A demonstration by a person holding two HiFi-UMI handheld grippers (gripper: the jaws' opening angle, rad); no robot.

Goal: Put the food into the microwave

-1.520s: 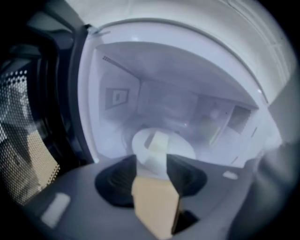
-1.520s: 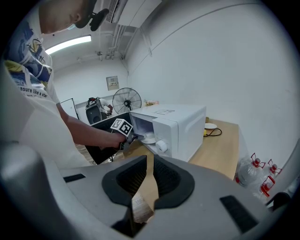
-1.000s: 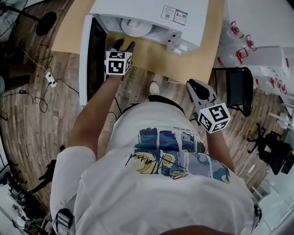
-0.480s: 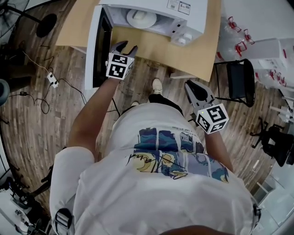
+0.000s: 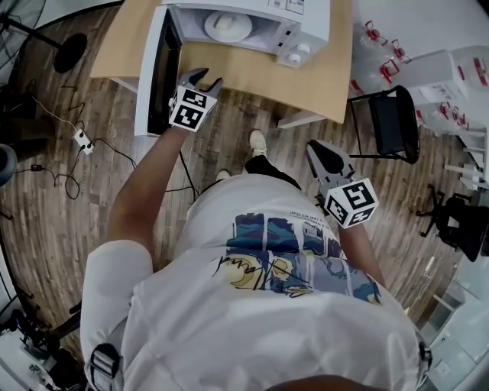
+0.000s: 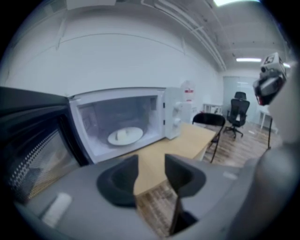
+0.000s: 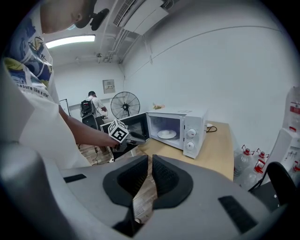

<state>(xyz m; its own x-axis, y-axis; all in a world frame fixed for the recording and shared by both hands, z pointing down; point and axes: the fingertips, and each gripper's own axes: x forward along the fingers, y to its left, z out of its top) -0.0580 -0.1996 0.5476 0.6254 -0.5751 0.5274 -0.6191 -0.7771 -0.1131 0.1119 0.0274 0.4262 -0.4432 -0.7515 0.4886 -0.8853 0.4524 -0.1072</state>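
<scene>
The white microwave (image 5: pixel 306 19) stands on a wooden table (image 5: pixel 252 76) with its door (image 5: pixel 153 72) swung open to the left. Inside, a white plate (image 5: pixel 227 25) carries a pale piece of food (image 6: pixel 123 134). My left gripper (image 5: pixel 206 76) hovers over the table's front edge, short of the opening and right of the door. Its jaws are closing with nothing between them. My right gripper (image 5: pixel 319 149) hangs over the floor near the table's right end, shut and holding nothing. In the right gripper view the microwave (image 7: pixel 192 126) and the left gripper (image 7: pixel 136 137) both show.
A black chair (image 5: pixel 397 122) stands right of the table, with water bottles (image 5: pixel 382 46) behind it. A power strip and cables (image 5: pixel 80 137) lie on the wooden floor at left, near a fan base (image 5: pixel 72 38). An office chair (image 5: pixel 458 221) is at far right.
The left gripper has drawn back from the microwave's opening and rolled a little. The right gripper has also drifted back from the table. The plate stays inside.
</scene>
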